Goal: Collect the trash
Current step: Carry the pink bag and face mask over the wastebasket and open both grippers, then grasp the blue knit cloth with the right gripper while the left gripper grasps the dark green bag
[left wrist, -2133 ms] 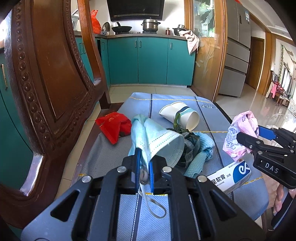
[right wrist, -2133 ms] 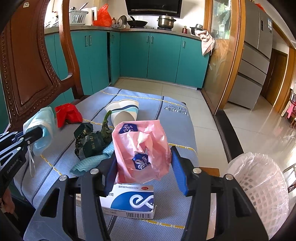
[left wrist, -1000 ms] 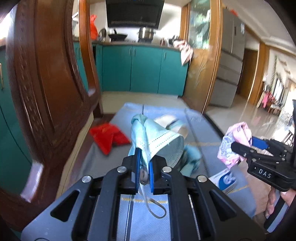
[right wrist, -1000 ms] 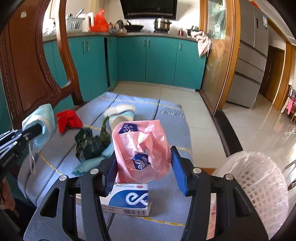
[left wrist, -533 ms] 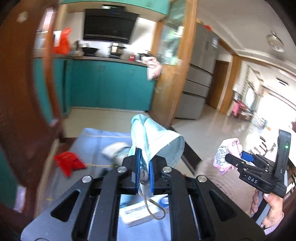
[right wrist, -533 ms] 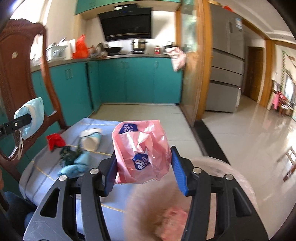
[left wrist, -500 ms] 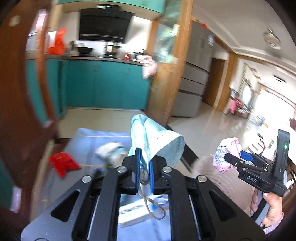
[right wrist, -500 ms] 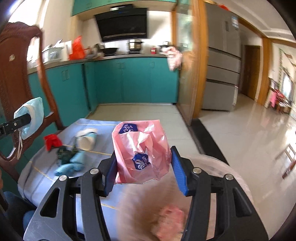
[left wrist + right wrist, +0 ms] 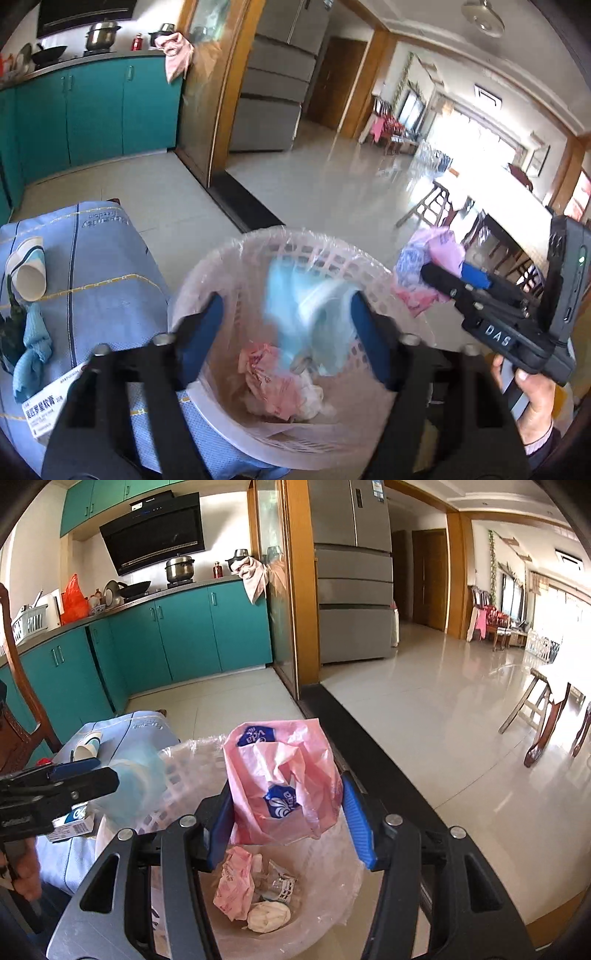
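The blue face mask point(image 9: 306, 314), light and limp, is seen blurred between the wide-open left tongs point(image 9: 284, 332), inside the bin point(image 9: 229, 258). The pink plastic bag point(image 9: 284, 782), thin and slippery, is gripped by the right tongs point(image 9: 288, 819) above the bin, angled downward.

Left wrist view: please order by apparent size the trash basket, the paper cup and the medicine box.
1. trash basket, clearly largest.
2. medicine box and paper cup look similar; the box is partly cut off, so I do not rank them.
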A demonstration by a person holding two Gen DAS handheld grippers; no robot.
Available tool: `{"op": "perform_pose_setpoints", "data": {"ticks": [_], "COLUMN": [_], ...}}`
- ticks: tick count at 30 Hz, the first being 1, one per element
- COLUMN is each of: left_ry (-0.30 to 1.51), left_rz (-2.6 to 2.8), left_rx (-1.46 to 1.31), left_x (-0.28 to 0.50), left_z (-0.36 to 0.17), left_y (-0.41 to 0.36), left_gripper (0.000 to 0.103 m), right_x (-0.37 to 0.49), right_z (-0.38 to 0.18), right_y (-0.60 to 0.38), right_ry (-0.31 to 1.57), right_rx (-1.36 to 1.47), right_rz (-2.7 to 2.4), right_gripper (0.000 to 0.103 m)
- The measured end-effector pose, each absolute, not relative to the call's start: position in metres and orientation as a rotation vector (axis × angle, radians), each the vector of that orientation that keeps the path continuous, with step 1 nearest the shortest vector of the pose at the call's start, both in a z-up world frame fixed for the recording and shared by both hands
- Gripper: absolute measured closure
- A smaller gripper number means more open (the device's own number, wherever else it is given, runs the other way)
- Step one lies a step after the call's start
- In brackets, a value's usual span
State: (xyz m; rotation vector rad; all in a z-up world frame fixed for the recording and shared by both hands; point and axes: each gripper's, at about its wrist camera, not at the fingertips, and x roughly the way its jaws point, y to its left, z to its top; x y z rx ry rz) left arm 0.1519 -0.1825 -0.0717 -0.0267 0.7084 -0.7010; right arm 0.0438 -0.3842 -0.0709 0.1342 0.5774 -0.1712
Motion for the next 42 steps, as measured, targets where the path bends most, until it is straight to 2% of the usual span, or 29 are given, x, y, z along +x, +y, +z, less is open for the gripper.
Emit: {"op": "perform_pose_setpoints", "data": {"ticks": [3,8,12,20,23,25,26,30,32,34,36,37,42], "left_ry": [0.670,0.630,0.637,0.889,0.908,0.893,0.888,0.885,0.884,0.898,0.923,0.920,0.860], "left_rz": [-0.637,-0.448,-0.220,-0.078,-0.163,-0.216,-0.235,-0.259,-0.263,-0.260,-0.284,-0.287,-0.238], "left_rx": [0.010,0.020,0.075,-0.075,-0.153,-0.150,-0.147,-0.095,-0.094,-0.122,-0.156,-0.154,-0.115], "left_x": [0.153,0.166,0.189,0.249,0.256,0.256,0.256,0.247,0.247,0.256,0.265,0.266,0.256], "left_z": [-0.070,-0.069,-0.080,-0.133,-0.139,-0.136,-0.136,-0.135,-0.134,-0.139,-0.145,-0.146,-0.137], "left_y": [-0.165,-0.102,-0.040,0.071,0.078,0.075,0.073,0.062,0.062,0.066,0.066,0.066,0.070], "left_gripper": [0.024,0.020,0.020,0.021,0.035,0.058,0.061,0.063,0.060,0.048,0.049,0.053,0.059], "right_x": [0.051,0.067,0.072,0.089,0.097,0.105,0.108,0.127,0.137,0.143,0.143,0.143,0.143], "right_z": [-0.077,-0.086,-0.086,-0.067,-0.064,-0.064,-0.065,-0.076,-0.083,-0.086,-0.086,-0.086,-0.087], "right_y": [-0.379,-0.355,-0.338,-0.257,-0.233,-0.216,-0.207,-0.171,-0.157,-0.147,-0.142,-0.141,-0.144], "right_ry": [0.603,0.642,0.652,0.634,0.636,0.648,0.654,0.688,0.714,0.726,0.726,0.726,0.737], "right_rx": [0.128,0.095,0.088,0.007,-0.002,-0.007,-0.015,-0.059,-0.073,-0.086,-0.082,-0.079,-0.086], "right_rz": [-0.144,-0.104,-0.058,0.121,0.164,0.197,0.210,0.259,0.277,0.274,0.276,0.271,0.245], "right_gripper": [0.046,0.027,0.026,0.024,0.024,0.024,0.024,0.024,0.024,0.024,0.024,0.024,0.024]}}
